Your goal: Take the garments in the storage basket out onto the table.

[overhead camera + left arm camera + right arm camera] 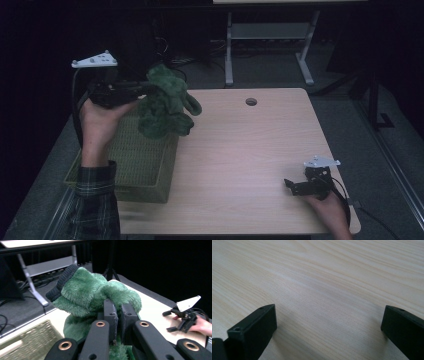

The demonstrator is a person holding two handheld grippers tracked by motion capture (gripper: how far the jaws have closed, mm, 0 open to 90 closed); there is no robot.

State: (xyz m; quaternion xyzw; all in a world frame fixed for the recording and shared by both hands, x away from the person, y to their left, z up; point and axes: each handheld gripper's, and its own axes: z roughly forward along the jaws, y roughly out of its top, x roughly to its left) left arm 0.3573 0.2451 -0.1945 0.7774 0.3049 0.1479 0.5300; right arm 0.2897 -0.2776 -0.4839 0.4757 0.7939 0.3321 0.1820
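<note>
One green plush garment (165,102) hangs clenched in the left gripper (150,90) above the woven basket (142,160); right gripper (290,186) rests released on the table (250,145). Next, probably, carrying it clear and laying it down.

Light wood-grain table (260,150) in middle of dim room, round cable hole (251,102) near its far edge. Beyond table: grey floor (280,75), dark. Second desk's grey metal legs (306,65) stand behind table, crossbar between them, pale desktop edge (280,1) at top. Tangle of cables (170,55) on floor left of those legs. Right of table: floor strip (395,165). Backdrop black.
</note>
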